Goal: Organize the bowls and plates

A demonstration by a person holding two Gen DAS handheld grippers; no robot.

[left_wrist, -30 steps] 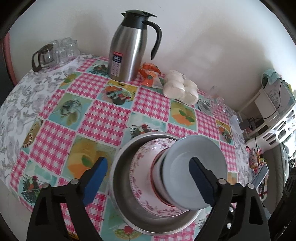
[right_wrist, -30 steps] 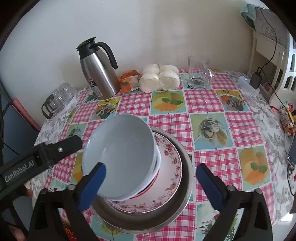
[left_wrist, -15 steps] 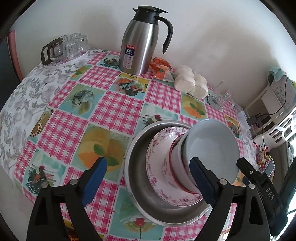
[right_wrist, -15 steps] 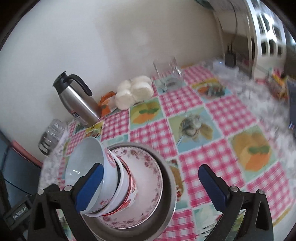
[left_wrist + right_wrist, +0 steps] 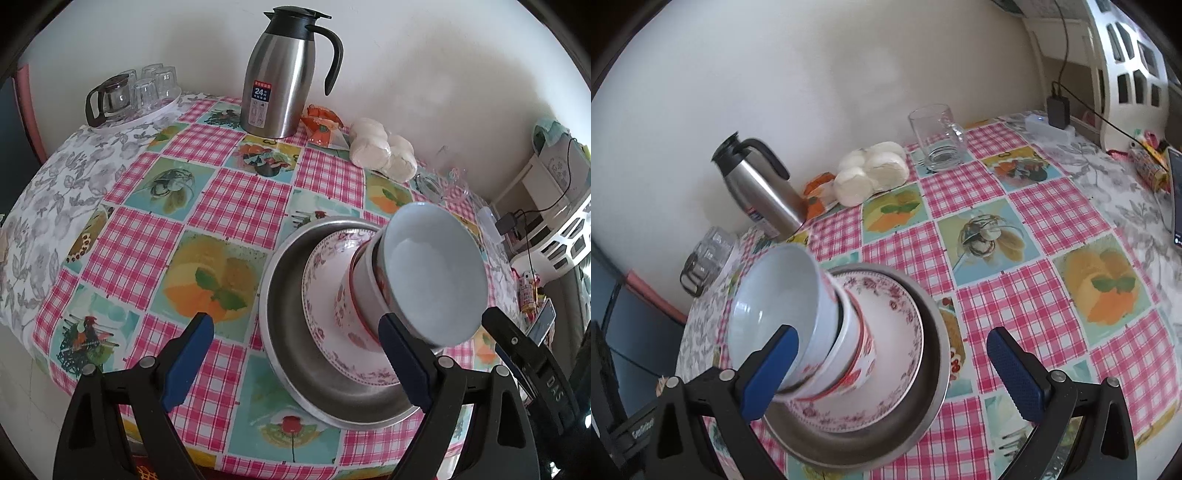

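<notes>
The left tongs (image 5: 295, 365) stand wide open with nothing between their blue pads; the right pad sits in front of the stack's top bowl, though contact cannot be told. The right tongs (image 5: 894, 373) are likewise spread wide, gripping nothing, their left pad overlapping the pale bowl's rim in view. Going left to right along the bench's (image 5: 236, 206) far edge: a white tray (image 5: 147, 112) carrying a glass teapot (image 5: 109, 101) and upturned glasses (image 5: 155, 85), then a steel thermos jug (image 5: 280, 81) whose label reads "24", an orange packet (image 5: 321, 123), wrapped white buns (image 5: 384, 153), and a clear glass mug (image 5: 938, 138), empty. Toward the bench's near edge sits a steel basin (image 5: 295, 350); in it lies a floral plate (image 5: 325, 343), on that a red-patterned bowl (image 5: 351, 295), another bowl nested inside, and a pale blue bowl (image 5: 436, 273) on top, empty. The letters "DAS" show on the right tool's body at the left view's lower right.
</notes>
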